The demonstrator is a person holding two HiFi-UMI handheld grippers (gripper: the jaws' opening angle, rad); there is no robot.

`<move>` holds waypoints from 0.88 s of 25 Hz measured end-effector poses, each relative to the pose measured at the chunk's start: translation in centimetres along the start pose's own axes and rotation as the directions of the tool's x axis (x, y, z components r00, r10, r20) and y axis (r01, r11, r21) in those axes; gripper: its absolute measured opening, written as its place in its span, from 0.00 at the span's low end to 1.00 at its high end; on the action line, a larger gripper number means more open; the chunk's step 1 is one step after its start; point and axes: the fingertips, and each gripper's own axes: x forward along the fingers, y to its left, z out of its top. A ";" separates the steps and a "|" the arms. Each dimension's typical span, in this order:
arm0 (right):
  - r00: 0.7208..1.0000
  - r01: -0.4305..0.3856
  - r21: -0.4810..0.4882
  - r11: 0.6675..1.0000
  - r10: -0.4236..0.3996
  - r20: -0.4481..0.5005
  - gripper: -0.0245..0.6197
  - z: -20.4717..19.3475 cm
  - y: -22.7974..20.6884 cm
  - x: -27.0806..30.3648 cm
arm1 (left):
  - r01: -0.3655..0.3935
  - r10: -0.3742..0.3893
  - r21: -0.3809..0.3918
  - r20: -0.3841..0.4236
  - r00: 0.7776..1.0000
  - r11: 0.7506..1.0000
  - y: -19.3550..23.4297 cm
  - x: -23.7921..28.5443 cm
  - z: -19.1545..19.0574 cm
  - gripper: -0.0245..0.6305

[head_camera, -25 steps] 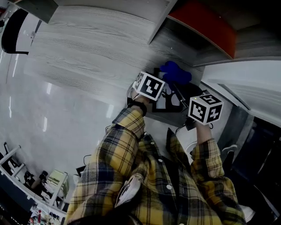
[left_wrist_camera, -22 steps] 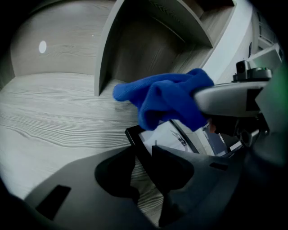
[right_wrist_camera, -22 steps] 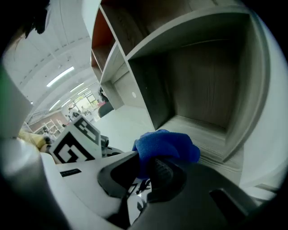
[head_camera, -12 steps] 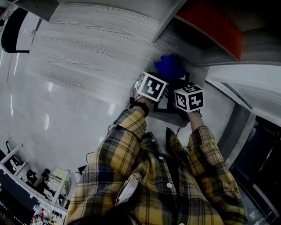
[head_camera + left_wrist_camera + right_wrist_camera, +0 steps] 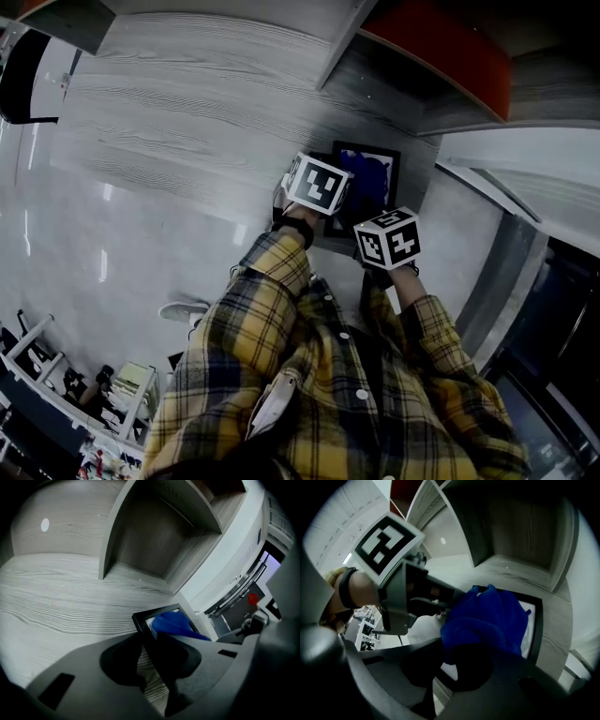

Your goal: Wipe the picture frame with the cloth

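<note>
A black picture frame (image 5: pixel 392 161) lies flat on the wood-grain shelf top. My left gripper (image 5: pixel 149 641) is at the frame's (image 5: pixel 140 619) near left rim. Its jaws are closing, with that rim running between them and pressed. My right gripper (image 5: pixel 449 656) is shut on a bunched blue cloth (image 5: pixel 487 616), which rests on the frame's glass and hides most of the picture. In the head view the cloth (image 5: pixel 367 178) shows just beyond both marker cubes. The right gripper's own fingertips are buried in the cloth.
An upright grey divider (image 5: pixel 112 531) and open cubbies rise behind the frame. To the right is a white cabinet edge (image 5: pixel 506 178), with an orange panel (image 5: pixel 441 47) above it. The person's plaid sleeves fill the near side.
My right gripper has come down and to the left with the cloth, from the frame's far right corner onto its glass. The left gripper has stayed at the frame's rim.
</note>
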 end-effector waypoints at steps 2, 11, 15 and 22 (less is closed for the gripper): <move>1.000 -0.011 -0.017 1.000 0.011 -0.022 0.12 -1.3 1.1 0.1 | 0.003 -0.003 -0.003 0.007 1.000 1.000 -0.1 -0.2 0.3 0.21; 0.994 -0.066 -0.022 0.998 0.064 -0.090 0.12 -5.1 3.4 -0.8 | 0.011 -0.011 0.008 0.030 1.000 1.000 -0.4 -1.0 1.0 0.20; 0.995 -0.074 -0.002 0.997 0.074 -0.074 0.12 -6.1 3.6 -1.2 | -0.003 0.002 0.005 0.025 1.000 1.000 -0.1 -0.3 0.6 0.20; 0.995 -0.083 0.067 0.994 0.079 0.061 0.12 -4.2 2.8 -4.5 | -0.022 0.025 0.055 -0.053 0.998 0.998 -0.3 0.1 -0.1 0.21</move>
